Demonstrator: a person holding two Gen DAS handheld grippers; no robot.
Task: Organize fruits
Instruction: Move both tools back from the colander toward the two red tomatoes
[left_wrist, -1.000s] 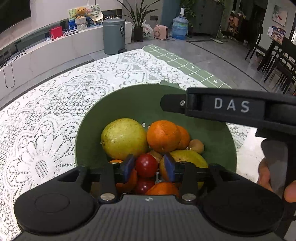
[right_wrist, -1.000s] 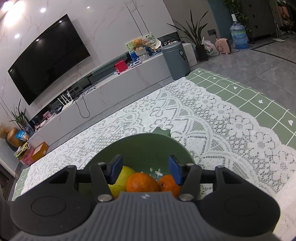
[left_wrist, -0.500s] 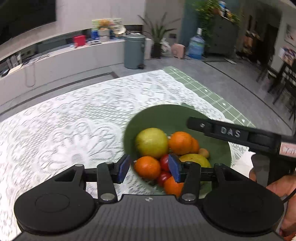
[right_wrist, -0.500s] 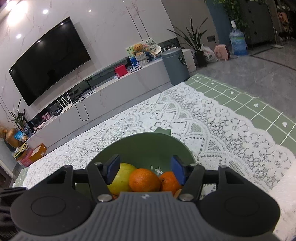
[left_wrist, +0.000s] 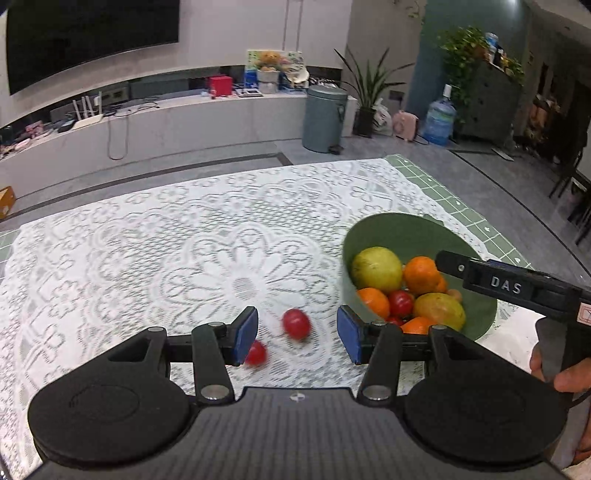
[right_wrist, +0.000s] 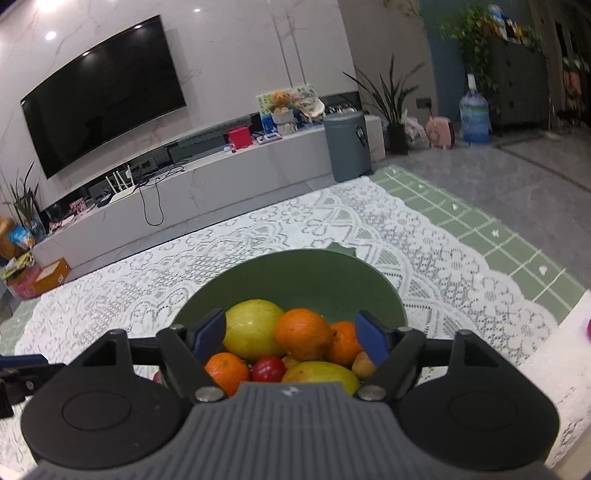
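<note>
A green bowl (left_wrist: 406, 236) stands at the right of the table. It holds a yellow-green fruit (left_wrist: 376, 269), oranges (left_wrist: 421, 275), a red tomato (left_wrist: 400, 302) and a mango (left_wrist: 439, 310). My left gripper (left_wrist: 297, 336) hovers over the lace left of the bowl, its jaws opening. A blurred red tomato (left_wrist: 296, 324) lies between the pads without touching them. A second red tomato (left_wrist: 256, 353) sits by the left pad. My right gripper (right_wrist: 291, 332) is above the bowl (right_wrist: 295, 280) with its jaws opening. No pad touches the orange (right_wrist: 303, 334) below it.
A white lace cloth (left_wrist: 147, 258) covers the table, with a green checked cloth (right_wrist: 480, 236) showing at the right edge. One right gripper finger (left_wrist: 506, 286) and a person's hand (left_wrist: 565, 376) reach over the bowl's right side. A grey bin (left_wrist: 325, 118) stands on the floor beyond.
My left gripper drew back from the bowl, up and to the left, and its jaws widened. Two red tomatoes now show on the lace. My right gripper's jaws spread wider over the bowl.
</note>
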